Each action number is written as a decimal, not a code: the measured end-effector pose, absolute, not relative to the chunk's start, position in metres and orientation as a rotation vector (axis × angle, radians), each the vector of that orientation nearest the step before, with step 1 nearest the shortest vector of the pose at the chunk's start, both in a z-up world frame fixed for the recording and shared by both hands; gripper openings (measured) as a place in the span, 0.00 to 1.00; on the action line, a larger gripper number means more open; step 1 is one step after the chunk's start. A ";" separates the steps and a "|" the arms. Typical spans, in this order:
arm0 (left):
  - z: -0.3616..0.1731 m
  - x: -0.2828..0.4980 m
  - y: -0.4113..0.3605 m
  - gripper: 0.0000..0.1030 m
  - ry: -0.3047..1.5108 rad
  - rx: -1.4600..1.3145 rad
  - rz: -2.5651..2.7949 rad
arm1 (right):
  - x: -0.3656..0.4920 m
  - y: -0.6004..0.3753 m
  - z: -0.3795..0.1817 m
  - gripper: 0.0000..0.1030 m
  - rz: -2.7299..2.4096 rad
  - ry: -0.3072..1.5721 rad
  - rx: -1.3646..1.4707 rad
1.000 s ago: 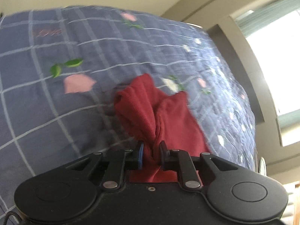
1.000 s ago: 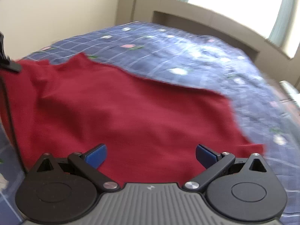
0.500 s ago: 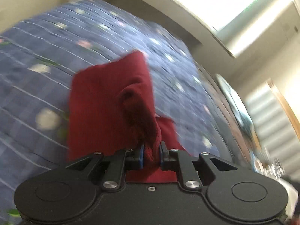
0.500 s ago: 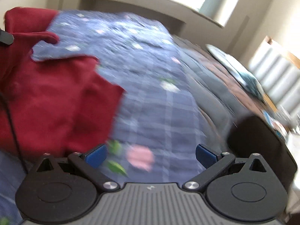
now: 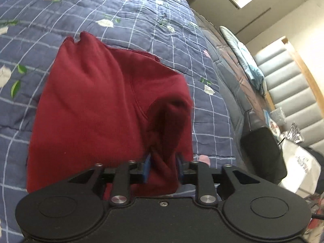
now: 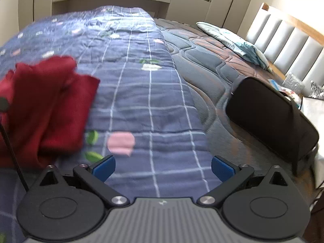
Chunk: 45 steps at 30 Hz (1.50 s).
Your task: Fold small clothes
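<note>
A dark red knit garment [image 5: 97,109] lies bunched on a blue checked quilt [image 5: 141,26]. My left gripper [image 5: 163,167] is shut on a gathered fold of it, and the rest of the cloth spreads away over the quilt. In the right wrist view the same red garment [image 6: 46,109] is at the far left. My right gripper [image 6: 163,168] is open and empty over bare quilt [image 6: 149,105], to the right of the garment.
A black bag [image 6: 271,119] stands on the brown mattress [image 6: 204,46] right of the quilt, also seen in the left wrist view [image 5: 263,154]. A light blue cloth [image 6: 237,42] lies by the padded headboard [image 6: 287,42]. Clutter sits at the far right.
My left gripper has swung round with the garment still held, and the cloth now spreads wider on the quilt. My right gripper has moved right, off the garment, and stays open.
</note>
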State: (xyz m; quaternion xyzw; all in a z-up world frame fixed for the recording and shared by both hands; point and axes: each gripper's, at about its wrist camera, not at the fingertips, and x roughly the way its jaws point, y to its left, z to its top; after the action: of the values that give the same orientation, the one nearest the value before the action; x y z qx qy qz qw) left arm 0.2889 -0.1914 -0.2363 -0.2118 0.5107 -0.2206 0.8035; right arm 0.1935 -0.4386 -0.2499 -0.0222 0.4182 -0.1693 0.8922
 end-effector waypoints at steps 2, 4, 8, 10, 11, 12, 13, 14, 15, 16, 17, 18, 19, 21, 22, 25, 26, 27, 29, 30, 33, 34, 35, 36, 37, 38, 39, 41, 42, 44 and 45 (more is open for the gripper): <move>-0.235 0.295 -0.190 0.51 1.099 -0.473 -0.469 | 0.201 -0.439 -0.248 1.00 -0.343 0.866 -0.017; -0.231 0.292 -0.187 0.59 1.093 -0.482 -0.460 | 0.209 -0.440 -0.245 1.00 -0.342 0.862 0.021; -0.220 0.285 -0.173 0.80 1.068 -0.511 -0.414 | 0.225 -0.445 -0.233 1.00 -0.330 0.814 0.147; -0.215 0.283 -0.162 0.85 1.046 -0.523 -0.355 | 0.233 -0.449 -0.225 1.00 -0.310 0.769 0.233; -0.213 0.283 -0.156 0.87 1.034 -0.528 -0.328 | 0.239 -0.451 -0.221 1.00 -0.286 0.750 0.290; -0.211 0.283 -0.149 0.91 1.019 -0.536 -0.291 | 0.244 -0.452 -0.219 1.00 -0.263 0.742 0.332; -0.210 0.282 -0.142 0.94 1.004 -0.541 -0.250 | 0.251 -0.452 -0.218 1.00 -0.232 0.740 0.379; -0.210 0.282 -0.135 0.97 0.986 -0.545 -0.203 | 0.257 -0.452 -0.218 1.00 -0.201 0.737 0.414; -0.210 0.283 -0.128 0.98 0.967 -0.549 -0.152 | 0.265 -0.451 -0.219 1.00 -0.160 0.735 0.440; -0.212 0.286 -0.121 0.98 0.961 -0.552 -0.106 | 0.273 -0.448 -0.221 1.00 -0.117 0.742 0.455; -0.215 0.289 -0.114 0.98 0.968 -0.559 -0.068 | 0.281 -0.445 -0.223 1.00 -0.087 0.757 0.463; -0.219 0.292 -0.106 0.98 0.980 -0.576 -0.030 | 0.288 -0.441 -0.226 1.00 -0.055 0.777 0.469; -0.222 0.296 -0.099 0.98 0.990 -0.597 0.000 | 0.295 -0.436 -0.229 1.00 -0.027 0.796 0.474; -0.230 0.302 -0.087 0.99 1.010 -0.629 0.060 | 0.305 -0.427 -0.233 1.00 0.022 0.838 0.477; -0.233 0.305 -0.082 0.99 1.016 -0.637 0.083 | 0.309 -0.424 -0.235 1.00 0.039 0.860 0.475; -0.243 0.309 -0.074 0.99 1.035 -0.641 0.138 | 0.314 -0.415 -0.238 1.00 0.058 0.894 0.485; -0.246 0.309 -0.072 0.99 1.044 -0.640 0.150 | 0.313 -0.416 -0.240 1.00 0.061 0.901 0.502; -0.249 0.310 -0.071 0.99 1.060 -0.636 0.160 | 0.313 -0.417 -0.241 1.00 0.057 0.904 0.519; -0.258 0.312 -0.072 0.99 1.088 -0.629 0.163 | 0.311 -0.421 -0.242 0.94 0.046 0.902 0.549; -0.262 0.312 -0.073 0.99 1.107 -0.626 0.161 | 0.311 -0.423 -0.243 0.91 0.040 0.903 0.560; -0.271 0.309 -0.077 0.99 1.146 -0.631 0.145 | 0.310 -0.428 -0.246 0.80 0.028 0.906 0.585; -0.272 0.308 -0.078 0.99 1.149 -0.632 0.140 | 0.310 -0.429 -0.246 0.71 0.026 0.906 0.591; -0.272 0.307 -0.080 0.99 1.149 -0.630 0.137 | 0.311 -0.429 -0.247 0.61 0.019 0.912 0.596; -0.273 0.306 -0.082 0.99 1.149 -0.626 0.134 | 0.312 -0.429 -0.248 0.58 0.015 0.918 0.600; -0.273 0.306 -0.084 0.99 1.150 -0.622 0.130 | 0.312 -0.429 -0.249 0.57 0.016 0.924 0.608; -0.273 0.306 -0.085 0.99 1.151 -0.619 0.127 | 0.312 -0.429 -0.249 0.55 0.022 0.923 0.621; -0.273 0.306 -0.087 0.99 1.152 -0.617 0.123 | 0.311 -0.429 -0.249 0.52 0.026 0.920 0.627; -0.273 0.308 -0.089 0.99 1.155 -0.612 0.111 | 0.310 -0.428 -0.248 0.22 0.027 0.922 0.614; -0.273 0.308 -0.090 0.99 1.157 -0.607 0.105 | 0.310 -0.427 -0.248 0.15 0.028 0.925 0.599; -0.272 0.309 -0.092 0.99 1.157 -0.602 0.098 | 0.307 -0.426 -0.247 0.09 0.049 0.913 0.579; -0.272 0.310 -0.092 0.99 1.158 -0.601 0.096 | 0.306 -0.426 -0.245 0.08 0.060 0.900 0.564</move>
State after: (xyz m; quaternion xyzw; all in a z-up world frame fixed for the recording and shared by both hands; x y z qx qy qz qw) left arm 0.3098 -0.0923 -0.2718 -0.2795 0.5386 0.0446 0.7936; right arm 0.3057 -0.4264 -0.2453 0.2691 0.4291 0.0287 0.8618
